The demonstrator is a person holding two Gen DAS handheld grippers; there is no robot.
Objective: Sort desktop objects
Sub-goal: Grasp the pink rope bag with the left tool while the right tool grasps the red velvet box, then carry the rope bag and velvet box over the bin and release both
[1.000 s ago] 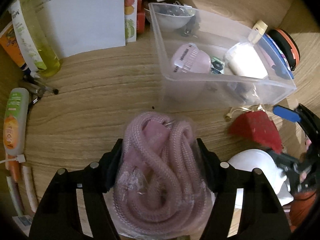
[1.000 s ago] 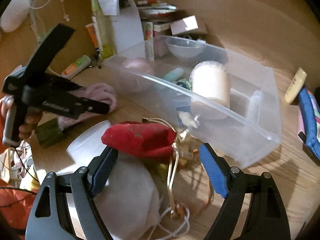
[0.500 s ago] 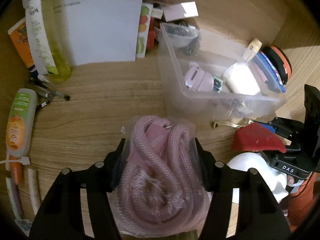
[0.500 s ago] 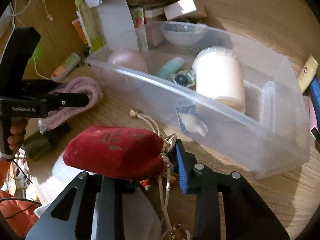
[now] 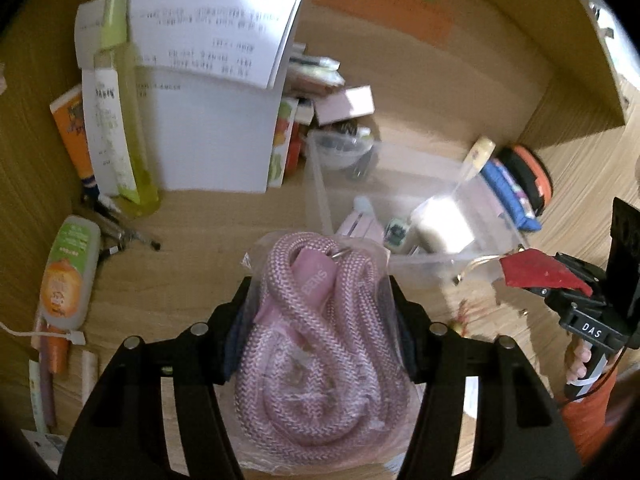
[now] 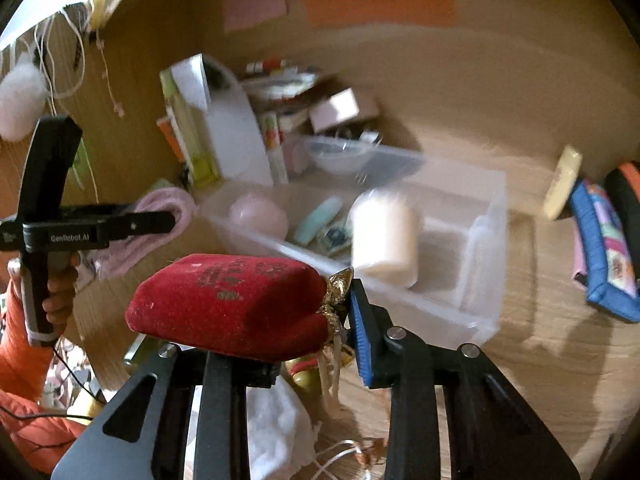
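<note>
My left gripper (image 5: 320, 312) is shut on a pink braided rope in a clear plastic bag (image 5: 316, 340), held above the wooden desk in front of the clear plastic bin (image 5: 404, 208). My right gripper (image 6: 320, 316) is shut on a red velvet pouch (image 6: 228, 304) with gold cord, lifted above the desk near the bin's front wall (image 6: 400, 292). The pouch also shows in the left wrist view (image 5: 536, 270). The bin holds a white jar (image 6: 384, 240), a pink round item (image 6: 260, 216) and a small bowl (image 6: 340, 156).
A yellow bottle (image 5: 120, 120), papers (image 5: 212, 100) and small boxes stand behind the bin. An orange tube (image 5: 68, 276) and pens lie at the left. A blue pouch (image 6: 600, 240) lies right of the bin. A white cloth (image 6: 276, 432) lies below the right gripper.
The right gripper closed on the red pouch and lifted it off the desk. The left gripper rose and tilted back with the rope bag in it.
</note>
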